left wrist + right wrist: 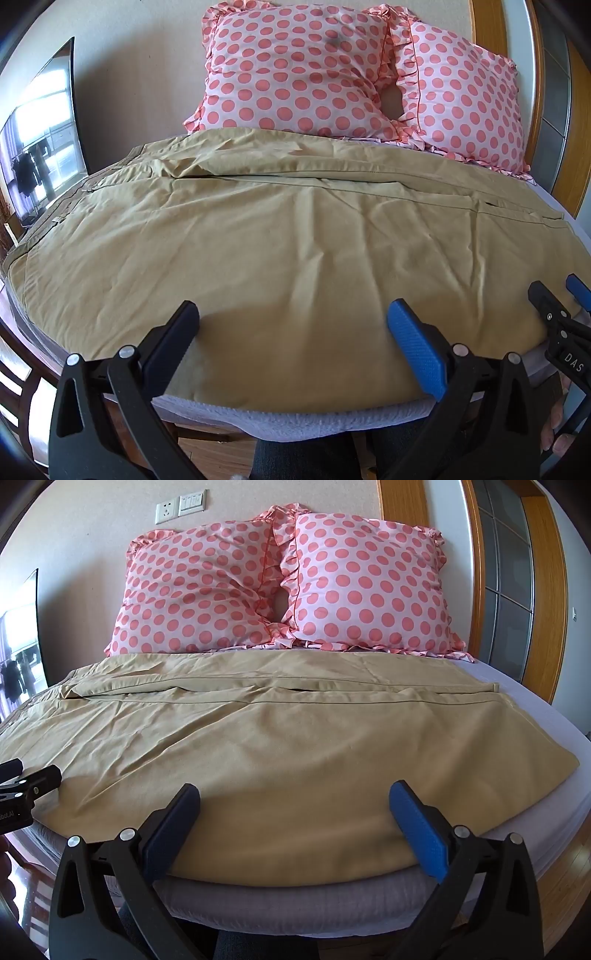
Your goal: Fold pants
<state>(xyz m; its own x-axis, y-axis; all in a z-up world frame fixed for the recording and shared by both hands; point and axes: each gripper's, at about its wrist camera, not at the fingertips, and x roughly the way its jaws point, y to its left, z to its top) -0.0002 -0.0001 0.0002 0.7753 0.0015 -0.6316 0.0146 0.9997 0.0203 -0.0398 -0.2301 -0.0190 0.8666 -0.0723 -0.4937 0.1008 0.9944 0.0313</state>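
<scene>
— Khaki pants [280,236] spread flat across the bed [546,738], waistband toward the left, leg hems toward the right; near edge hanging close to the mattress front, far edge just short of the pillows.

— Creased?

— Lightly wrinkled all over, with a long seam line running side to side through the middle (a small bunched fold at its left end). Lying on a pale lavender sheet, visible bare on the right side.

— And the left gripper [293,343]?

— Spread wide, jaws apart, holding nothing; poised over the near edge of the cloth, one black pad and one blue pad to either side.

— Right gripper [295,823]?

— Likewise released and holding nothing, hovering above the near hem area, just beside the left one; tip of each showing at the margin of the other's view.

— Behind the pants?

— Two pink pillows [280,587] with coral dots and ruffled trim, leaning on the wall, touching each other. Dark screen [40,136] off to the left, wooden door frame [550,590] to the right
</scene>
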